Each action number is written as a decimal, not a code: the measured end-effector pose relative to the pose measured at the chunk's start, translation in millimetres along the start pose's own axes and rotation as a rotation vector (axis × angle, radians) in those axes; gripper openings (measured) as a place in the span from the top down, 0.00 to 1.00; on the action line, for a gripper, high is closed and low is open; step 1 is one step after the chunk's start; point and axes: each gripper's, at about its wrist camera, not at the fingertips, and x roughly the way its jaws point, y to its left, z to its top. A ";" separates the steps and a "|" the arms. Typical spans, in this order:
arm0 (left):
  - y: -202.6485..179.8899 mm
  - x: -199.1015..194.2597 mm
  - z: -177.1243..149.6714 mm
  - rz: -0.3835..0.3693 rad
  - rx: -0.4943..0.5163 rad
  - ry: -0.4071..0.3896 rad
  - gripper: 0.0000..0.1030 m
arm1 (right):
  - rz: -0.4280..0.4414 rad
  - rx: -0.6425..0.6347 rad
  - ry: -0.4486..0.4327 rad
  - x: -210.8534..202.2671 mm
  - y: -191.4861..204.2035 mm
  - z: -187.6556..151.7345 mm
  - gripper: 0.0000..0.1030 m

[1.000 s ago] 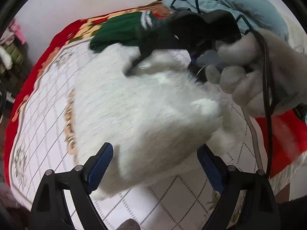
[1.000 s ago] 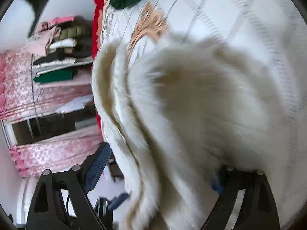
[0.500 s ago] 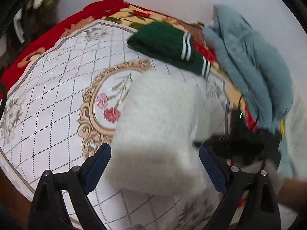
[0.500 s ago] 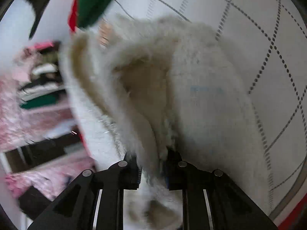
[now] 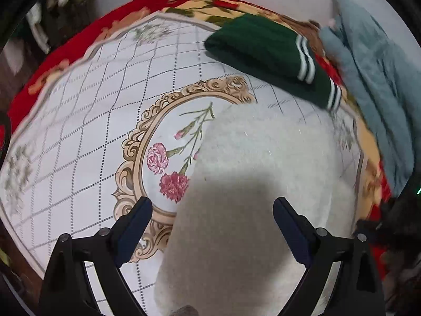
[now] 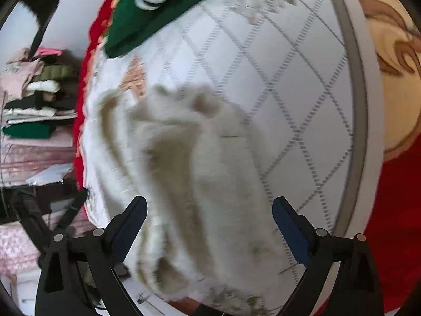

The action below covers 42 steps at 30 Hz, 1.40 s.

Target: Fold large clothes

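Lying folded on the bedspread [image 5: 79, 137] now, the white fleece [image 5: 250, 184] is free: your right gripper [image 6: 209, 226] has let go, fingers spread. Your left gripper [image 5: 211, 226] hangs spread above it. Fold looks finished.

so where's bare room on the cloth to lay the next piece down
Bare cloth lies left of the white fleece, across the flower medallion to the red border. Crowded far side and right: green sweater, blue garment.
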 end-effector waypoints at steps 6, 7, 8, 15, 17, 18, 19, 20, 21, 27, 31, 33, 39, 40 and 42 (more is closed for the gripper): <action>7.5 -3.0 7.5 0.049 -0.041 0.037 0.09 | 0.214 0.024 -0.051 -24.8 31.3 3.7 0.22; 8.2 -6.4 6.0 0.081 -0.034 0.046 0.09 | 0.285 -0.009 -0.035 -21.9 51.6 4.9 0.32; 8.9 -8.3 4.7 0.112 -0.030 0.055 0.09 | 0.311 -0.025 0.002 -9.7 76.2 8.4 0.47; 26.7 -25.8 -5.5 0.290 -0.013 0.083 0.09 | -0.040 -0.163 0.284 95.1 149.2 9.5 0.76; 33.9 -24.4 -6.4 0.298 -0.006 0.082 0.09 | -0.141 -0.183 0.282 117.2 145.4 7.7 0.77; 36.8 -22.2 -6.1 0.292 0.000 0.084 0.09 | -0.138 -0.158 0.282 123.6 140.6 9.2 0.78; 40.3 -16.4 -5.0 0.278 0.011 0.092 0.09 | -0.129 -0.125 0.280 125.5 135.4 11.7 0.78; 42.0 -12.0 -3.4 0.266 0.019 0.102 0.09 | -0.127 -0.113 0.282 122.9 132.7 12.3 0.78; 44.5 -6.4 -0.6 0.244 0.028 0.115 0.09 | -0.117 -0.110 0.282 115.9 132.4 11.6 0.78; 41.6 10.4 23.8 0.011 0.113 0.131 0.09 | 0.040 -0.011 0.036 12.5 89.4 2.5 0.00; 27.1 48.0 26.7 -0.197 0.176 0.230 0.09 | -0.094 0.027 -0.113 -34.7 35.4 -12.5 0.00; 18.0 68.3 22.4 -0.275 0.200 0.281 0.09 | -0.108 0.058 -0.101 -24.4 12.7 -14.1 0.00; -9.8 99.5 7.0 -0.320 0.295 0.301 0.02 | 0.053 0.110 0.015 35.8 -32.1 -11.5 0.00; -10.9 99.1 7.5 -0.320 0.292 0.296 0.02 | 0.068 0.122 0.047 46.3 -36.5 -9.1 0.00; -12.8 96.4 8.2 -0.325 0.286 0.285 0.02 | 0.100 0.111 0.051 57.2 -34.7 -3.0 0.00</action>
